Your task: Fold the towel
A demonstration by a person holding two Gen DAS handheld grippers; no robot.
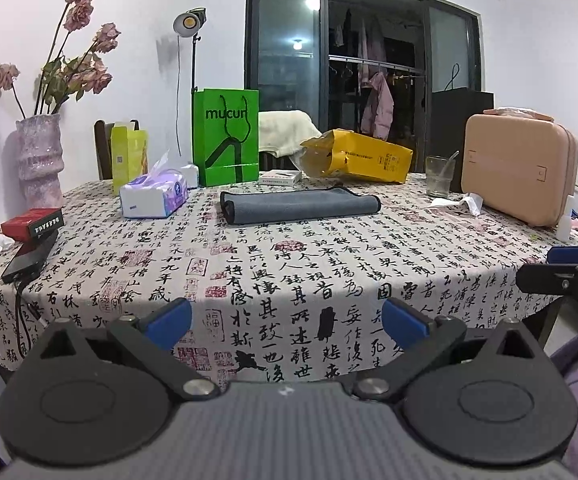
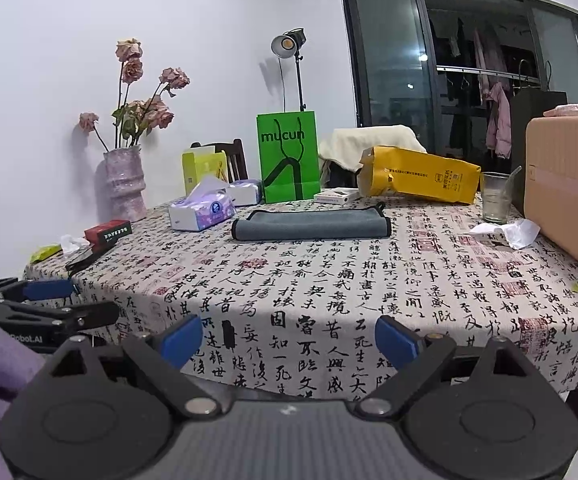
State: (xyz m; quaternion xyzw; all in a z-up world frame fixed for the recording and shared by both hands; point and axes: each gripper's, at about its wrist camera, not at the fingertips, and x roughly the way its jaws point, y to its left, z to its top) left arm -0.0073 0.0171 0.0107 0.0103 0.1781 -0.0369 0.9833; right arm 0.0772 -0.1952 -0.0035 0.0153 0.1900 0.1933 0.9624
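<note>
A grey towel [image 1: 299, 204] lies folded into a long flat strip at the far middle of the table; it also shows in the right wrist view [image 2: 311, 224]. My left gripper [image 1: 287, 322] is open and empty, held back at the near table edge, far from the towel. My right gripper [image 2: 289, 340] is open and empty too, also at the near edge. Each gripper shows at the edge of the other's view: the right gripper [image 1: 573, 268] and the left gripper [image 2: 57, 300].
The table [image 1: 289, 272] has a calligraphy-print cloth. Around the towel stand a tissue pack [image 1: 153, 196], green bag [image 1: 225, 136], yellow bag [image 1: 361, 156], glass [image 1: 440, 176], pink case [image 1: 519, 164], vase [image 1: 39, 160], red box [image 1: 33, 222] and phone [image 1: 29, 258].
</note>
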